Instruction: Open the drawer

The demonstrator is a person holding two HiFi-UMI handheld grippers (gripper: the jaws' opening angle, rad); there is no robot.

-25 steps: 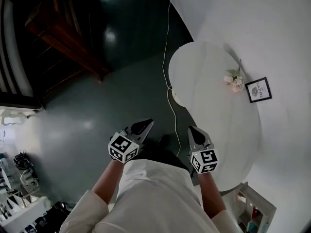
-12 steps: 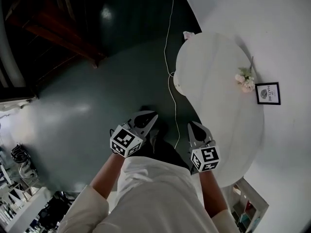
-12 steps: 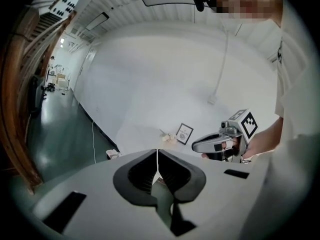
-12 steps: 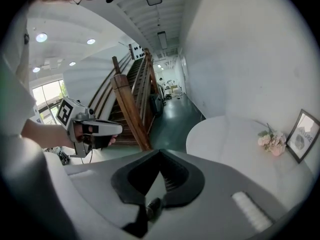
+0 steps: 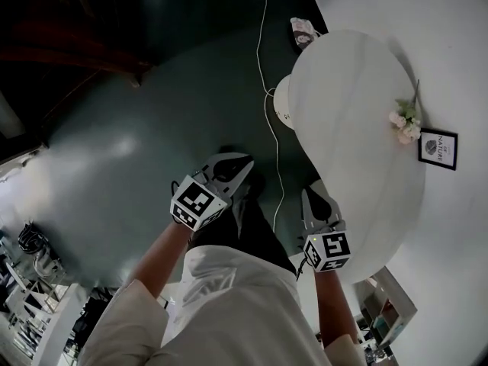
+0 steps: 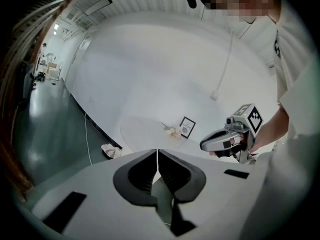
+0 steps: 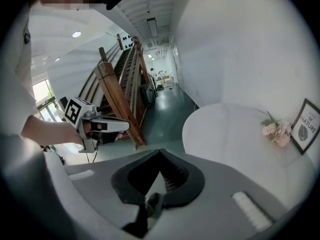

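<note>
No drawer front shows plainly in any view. A white rounded table [image 5: 358, 120] stands at the right against the white wall. My left gripper [image 5: 242, 163] hangs shut and empty over the dark green floor, left of the table. In the left gripper view its jaws [image 6: 157, 153] meet along one line with nothing between them. My right gripper [image 5: 311, 191] sits at the table's near edge, also shut and empty. Its own view shows the jaws [image 7: 160, 154] touching at the tips, pointing at the table [image 7: 225, 129].
Pink flowers [image 5: 404, 124] and a small framed picture [image 5: 438, 149] sit on the table by the wall. A white cable [image 5: 265, 82] hangs down to the floor beside it. A crumpled cloth [image 5: 304, 30] lies beyond the table. A wooden staircase [image 7: 117, 99] rises at the left. Cluttered shelves [image 5: 385, 311] show at lower right.
Both grippers have sunk and moved forward toward the table, which has shifted up and right in the head view. Both sets of jaws stayed shut.
</note>
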